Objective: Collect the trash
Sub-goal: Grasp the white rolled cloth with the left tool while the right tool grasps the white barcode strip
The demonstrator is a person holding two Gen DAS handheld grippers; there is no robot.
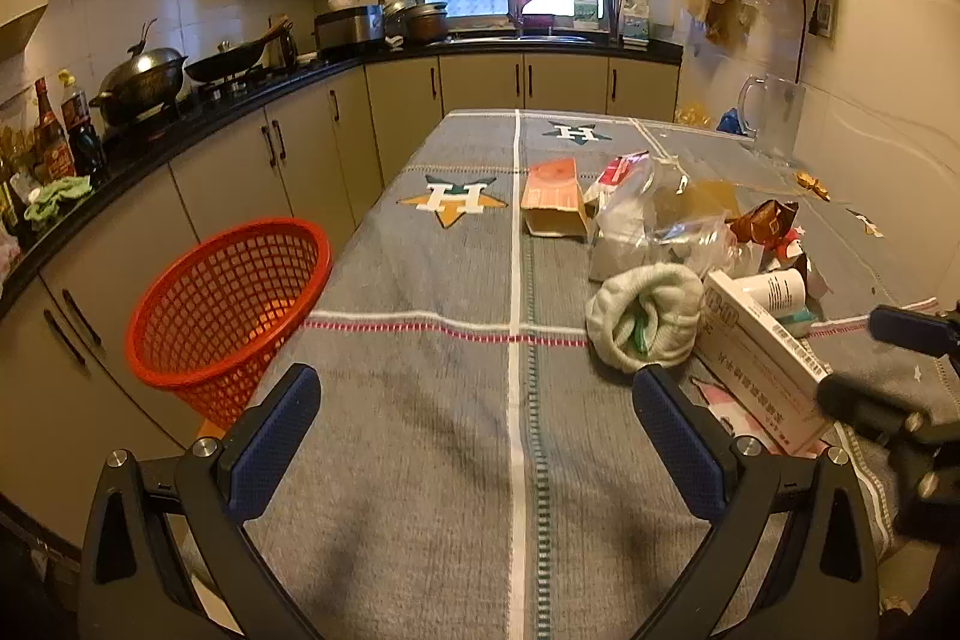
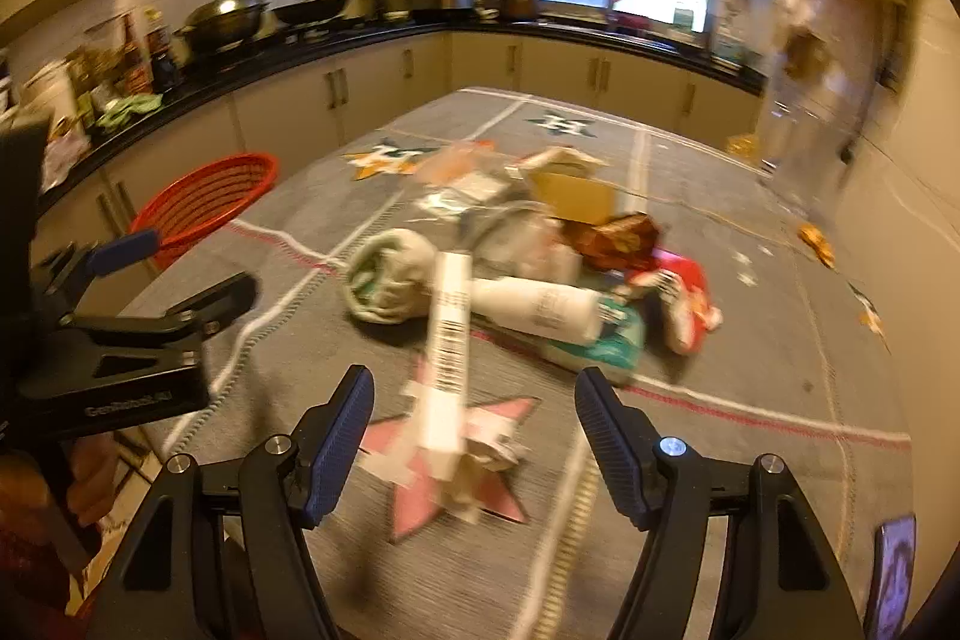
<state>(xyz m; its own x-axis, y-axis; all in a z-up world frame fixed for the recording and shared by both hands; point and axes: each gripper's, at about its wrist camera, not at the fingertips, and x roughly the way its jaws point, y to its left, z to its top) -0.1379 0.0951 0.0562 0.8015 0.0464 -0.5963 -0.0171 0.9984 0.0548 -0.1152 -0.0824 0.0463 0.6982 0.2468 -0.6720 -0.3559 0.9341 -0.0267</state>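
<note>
Both empty, the left hand-held gripper (image 1: 474,436) and right hand-held gripper (image 2: 474,436) gape wide over the bench (image 1: 420,400), the trash pile (image 2: 540,280) just ahead of the right one, the red basket (image 1: 228,304) waiting ahead-left to receive it

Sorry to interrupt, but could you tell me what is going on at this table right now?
A person with a handheld gripper in each hand is clearing trash off a cloth-covered table. Both the left gripper and the right gripper are open and hold nothing. The right one points at a long white box at the near edge of a pile of wrappers, bags and cartons. A red mesh basket waits beside the table's left edge.
</note>
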